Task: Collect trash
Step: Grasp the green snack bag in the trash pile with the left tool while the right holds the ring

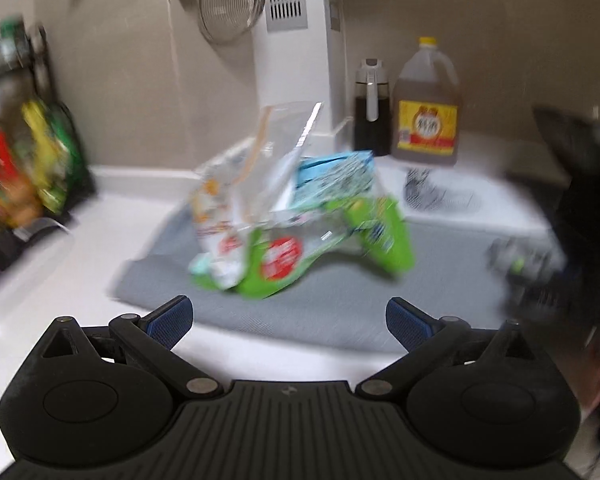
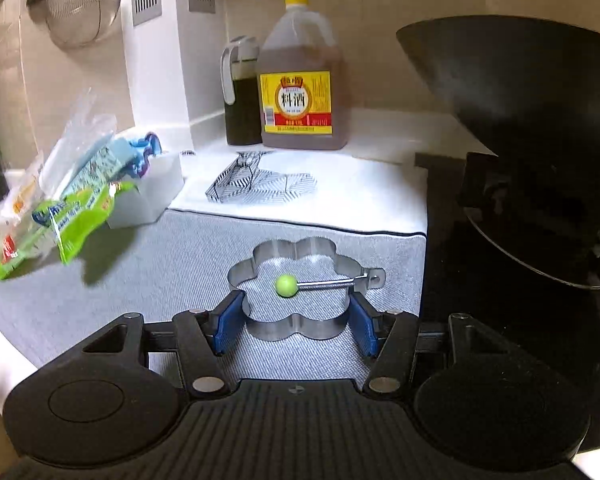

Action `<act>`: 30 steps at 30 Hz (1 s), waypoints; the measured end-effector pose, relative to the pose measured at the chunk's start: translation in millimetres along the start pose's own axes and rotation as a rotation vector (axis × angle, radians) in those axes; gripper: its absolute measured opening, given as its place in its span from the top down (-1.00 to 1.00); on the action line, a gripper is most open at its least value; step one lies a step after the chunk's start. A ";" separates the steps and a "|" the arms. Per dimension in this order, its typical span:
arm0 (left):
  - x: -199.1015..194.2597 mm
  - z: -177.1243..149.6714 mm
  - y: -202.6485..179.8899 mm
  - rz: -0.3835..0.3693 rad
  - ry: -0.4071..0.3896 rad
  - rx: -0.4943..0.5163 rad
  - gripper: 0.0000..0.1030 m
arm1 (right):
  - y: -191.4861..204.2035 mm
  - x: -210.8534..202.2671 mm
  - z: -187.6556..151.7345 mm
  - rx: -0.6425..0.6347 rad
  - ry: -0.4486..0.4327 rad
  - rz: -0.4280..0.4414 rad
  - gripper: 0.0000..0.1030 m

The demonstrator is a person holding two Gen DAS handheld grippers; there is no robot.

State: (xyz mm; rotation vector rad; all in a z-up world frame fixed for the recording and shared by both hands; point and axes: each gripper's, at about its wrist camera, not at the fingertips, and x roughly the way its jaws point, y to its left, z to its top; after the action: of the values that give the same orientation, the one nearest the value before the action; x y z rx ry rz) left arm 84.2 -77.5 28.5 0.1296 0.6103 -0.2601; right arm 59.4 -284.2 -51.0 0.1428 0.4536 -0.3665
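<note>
— Right gripper (image 2: pixel 296 322) grips the flower-shaped metal ring (image 2: pixel 296 280) by its sides on the grey mat (image 2: pixel 172 248); left gripper (image 1: pixel 289 318) gapes, empty.

— Trash?

— Wrappers (image 1: pixel 300 216) heaped mid-mat, clear mat before them. Wok (image 2: pixel 520 120) crowds the right; bottles (image 2: pixel 300 80) stand behind.

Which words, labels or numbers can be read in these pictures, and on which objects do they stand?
"料酒": on the yellow label of the large brown jug, in the right wrist view.
Small print on that same label: too small to read.
Green snack bag and the blue-white packet behind it: print visible, too blurred to read.
Bottles on the left rack: blurred, unreadable.
Dark dispenser bottle: no text seen.
</note>
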 end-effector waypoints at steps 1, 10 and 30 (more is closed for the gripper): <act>10.3 9.9 1.3 -0.031 0.025 -0.061 -0.99 | 0.1 1.1 -0.1 -0.007 -0.001 -0.003 -0.30; 97.8 52.0 21.7 -0.097 0.202 -0.515 -0.99 | -3.6 7.5 2.8 0.048 0.016 0.052 -0.71; 143.7 46.2 42.8 -0.080 0.333 -0.727 0.84 | -1.0 7.7 5.1 0.068 -0.014 0.011 -0.15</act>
State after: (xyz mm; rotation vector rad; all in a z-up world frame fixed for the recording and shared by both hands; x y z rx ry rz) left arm 234.8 -74.6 -15.5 -0.5637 1.0069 -0.0802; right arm 67.5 -288.6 -50.0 0.2087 0.4267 -0.3720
